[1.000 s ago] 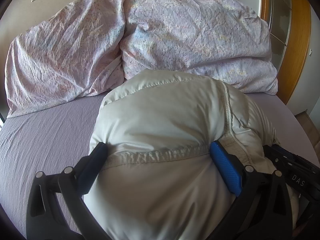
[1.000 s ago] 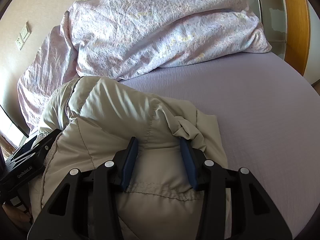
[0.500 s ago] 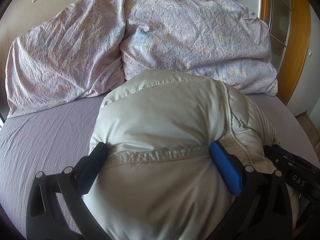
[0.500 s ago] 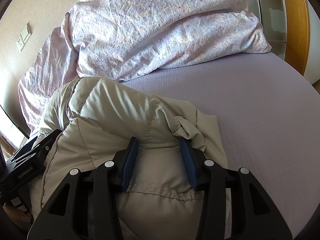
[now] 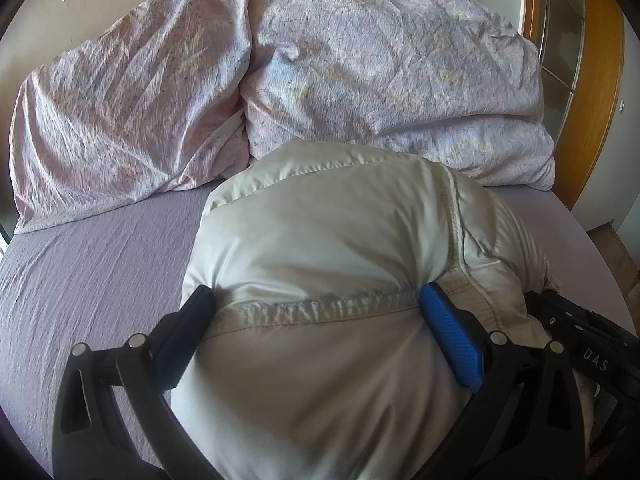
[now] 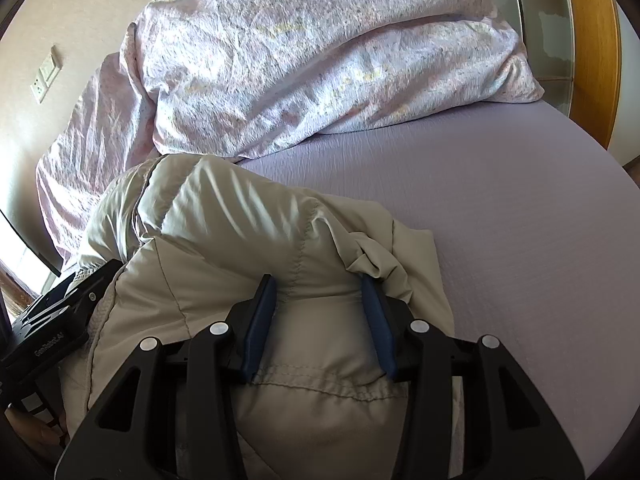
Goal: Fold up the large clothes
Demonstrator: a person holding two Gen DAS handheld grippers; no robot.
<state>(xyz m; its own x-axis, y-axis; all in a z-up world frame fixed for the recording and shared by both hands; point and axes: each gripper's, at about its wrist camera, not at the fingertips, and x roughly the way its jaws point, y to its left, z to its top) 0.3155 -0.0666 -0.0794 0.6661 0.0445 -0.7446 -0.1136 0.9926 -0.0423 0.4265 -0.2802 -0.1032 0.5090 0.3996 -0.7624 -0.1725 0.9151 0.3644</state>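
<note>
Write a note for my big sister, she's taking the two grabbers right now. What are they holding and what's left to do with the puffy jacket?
Left gripper: shut on the puffy jacket, fingers wide apart, pinching a thick bunch at a stitched seam.
Right gripper: also shut on the jacket, narrower pinch, near a crumpled fold.
Where things are: the jacket sits bunched on the purple sheet, just in front of the two floral pillows.
Done: both ends gripped, jacket gathered into a lump.
Left: it does not look neatly folded yet; probably lay it flat, fold it over, then let go.
</note>
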